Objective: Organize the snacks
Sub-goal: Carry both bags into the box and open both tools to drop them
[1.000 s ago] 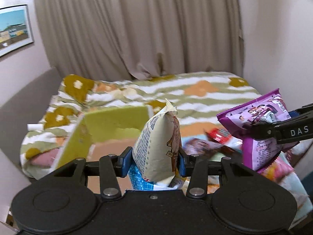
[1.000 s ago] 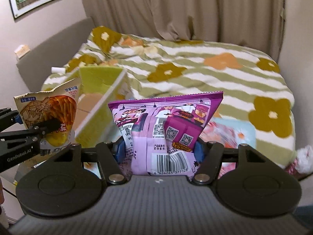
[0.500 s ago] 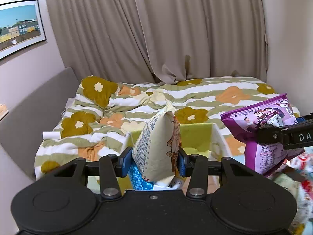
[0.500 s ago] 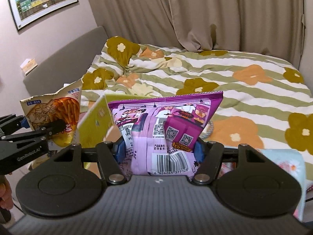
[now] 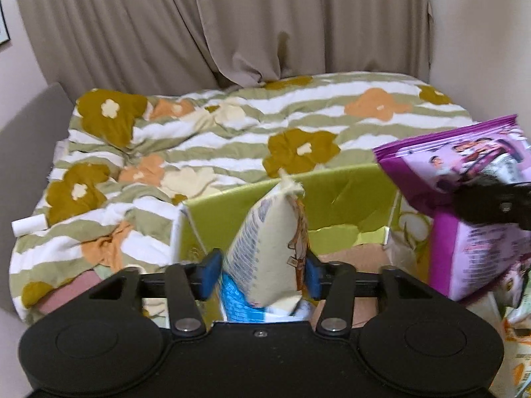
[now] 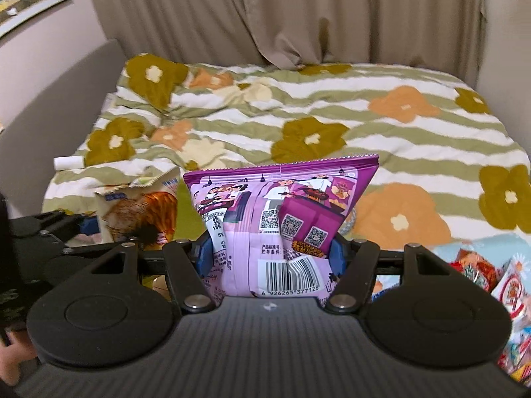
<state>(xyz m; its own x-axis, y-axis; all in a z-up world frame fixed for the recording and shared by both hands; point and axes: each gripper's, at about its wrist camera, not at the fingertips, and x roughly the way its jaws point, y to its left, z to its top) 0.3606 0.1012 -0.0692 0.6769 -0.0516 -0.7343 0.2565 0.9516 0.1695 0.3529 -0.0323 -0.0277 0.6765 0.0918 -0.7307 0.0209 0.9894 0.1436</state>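
My left gripper [image 5: 262, 273] has a cream snack bag [image 5: 268, 232] upright between its blue pads, which still touch it while the jaws are opening. It hovers over the open green box [image 5: 348, 199] on the bed. In the right wrist view the same bag [image 6: 139, 205] shows its orange front at the left, with the left gripper's fingers [image 6: 49, 232] on it. My right gripper [image 6: 270, 252] is shut on a purple snack bag [image 6: 282, 212], barcode towards the camera. That purple bag [image 5: 464, 172] hangs at the box's right side.
A striped, flowered bedspread [image 6: 332, 116] covers the bed. Several loose snack packets [image 6: 481, 265] lie at the near right. A white roll [image 6: 68, 162] rests near the grey side panel [image 6: 49, 99]. Curtains [image 5: 232, 16] hang behind. A hand [image 6: 13, 358] shows at the bottom left.
Both grippers have swung across the bed with their bags. The green box, earlier off to the left, now lies right under the left gripper, and the purple bag has come closer to it.
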